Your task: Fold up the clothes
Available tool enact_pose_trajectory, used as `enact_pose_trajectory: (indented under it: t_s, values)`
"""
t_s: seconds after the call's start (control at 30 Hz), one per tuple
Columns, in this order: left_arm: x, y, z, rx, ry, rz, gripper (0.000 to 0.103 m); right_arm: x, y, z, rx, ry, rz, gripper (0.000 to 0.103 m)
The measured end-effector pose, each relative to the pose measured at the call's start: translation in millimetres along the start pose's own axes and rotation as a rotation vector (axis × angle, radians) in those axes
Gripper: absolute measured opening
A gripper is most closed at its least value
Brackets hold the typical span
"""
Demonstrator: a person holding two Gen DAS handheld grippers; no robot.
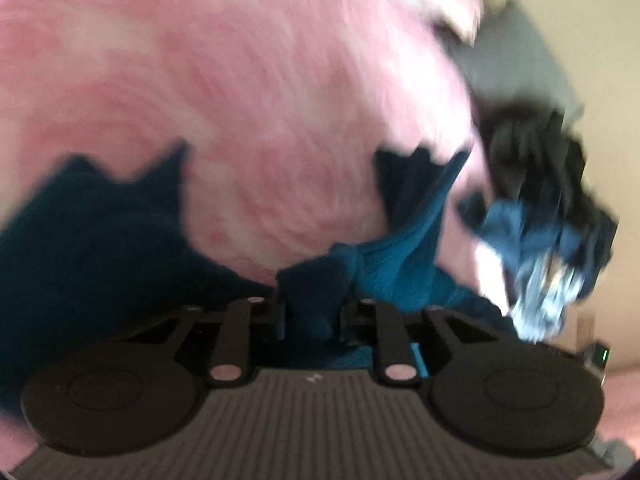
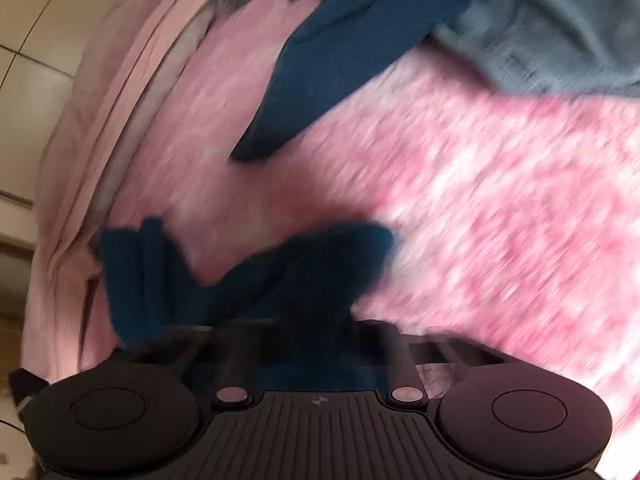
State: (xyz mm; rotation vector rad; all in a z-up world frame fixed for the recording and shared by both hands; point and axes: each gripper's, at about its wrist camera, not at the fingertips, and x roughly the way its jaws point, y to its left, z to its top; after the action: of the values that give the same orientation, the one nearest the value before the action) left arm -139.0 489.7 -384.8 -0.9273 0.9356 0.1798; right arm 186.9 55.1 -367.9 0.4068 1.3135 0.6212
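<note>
Left wrist view, heavily blurred: the left gripper [image 1: 312, 320] is closed narrow on a bunch of the teal garment [image 1: 400, 256], w/ cloth wedged between its jaws. The garment spreads dark to the near left and brighter teal to the right, over a pink fuzzy blanket [image 1: 240, 100]. At far right sits a pile of dark clothes [image 1: 536, 168], black, blue and something pale mixed; single items can't be told apart. A grey cloth [image 1: 516, 60] lies beyond it.

Right wrist view, also smeared: the right gripper [image 2: 316, 344] has the teal garment [image 2: 248, 276] bunched right at its jaws; probably pinched, but the fingers are lost in dark blur, so can't tell. A teal sleeve-like strip [image 2: 320, 68] runs to the far side over the pink fuzzy blanket [image 2: 500, 200]. A grey-blue garment [image 2: 560, 24] is at far right, a folded pale pink sheet [image 2: 132, 92] at left.

Step, as judged: lifting or shaking the garment out, pre-fold. Next move calls for spreading it flat on the blanket, edges taut. Garment type and its full outline are unclear.
</note>
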Motion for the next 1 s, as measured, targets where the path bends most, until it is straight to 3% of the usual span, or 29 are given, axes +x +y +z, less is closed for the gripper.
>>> enact_pose_trajectory:
  t_s: [0.13,0.27,0.33,0.43,0.47,0.5,0.53,0.57,0.6,0.63,0.77,0.83,0.9,1.0]
  values:
    - [-110,-2,-28,-0.016,-0.189,0.073,0.009,-28,49,-2,-0.15,-0.02,0.163,0.017]
    - [-231,-28,-47,-0.001,-0.362,0.18,0.009,-44,128,7,-0.327,0.023,0.337,0.017]
    - [-279,-42,-38,0.036,-0.459,0.238,0.009,-43,173,16,-0.4,0.044,0.428,0.017]
    - [-308,-50,2,0.096,-0.555,0.323,0.015,-26,240,34,-0.478,0.057,0.496,0.019]
    - [-309,-48,13,0.102,-0.572,0.36,0.018,-11,255,40,-0.472,0.068,0.45,0.021]
    - [-307,-43,17,0.089,-0.565,0.393,0.023,3,269,48,-0.464,0.079,0.4,0.038]
    - [-305,-36,20,0.075,-0.557,0.426,0.026,18,284,55,-0.456,0.09,0.35,0.06]
    - [-303,-30,23,0.061,-0.548,0.459,0.029,26,288,57,-0.456,0.077,0.284,0.066]
    - [-297,-18,16,0.032,-0.525,0.472,0.04,33,292,59,-0.457,0.062,0.216,0.068]
    - [-290,-6,7,0.002,-0.5,0.482,0.045,35,293,56,-0.474,0.059,0.216,0.068]
    - [-249,49,-35,-0.159,-0.355,0.55,0.044,47,277,11,-0.581,0.121,0.197,0.073]
    - [-232,67,-55,-0.213,-0.313,0.571,0.044,64,270,-21,-0.665,0.162,0.147,0.073]
    - [-221,81,-74,-0.244,-0.286,0.585,0.044,80,267,-54,-0.796,0.201,0.089,0.073]
    - [-217,96,-80,-0.243,-0.274,0.605,0.044,98,272,-91,-1.038,0.184,0.012,0.073]
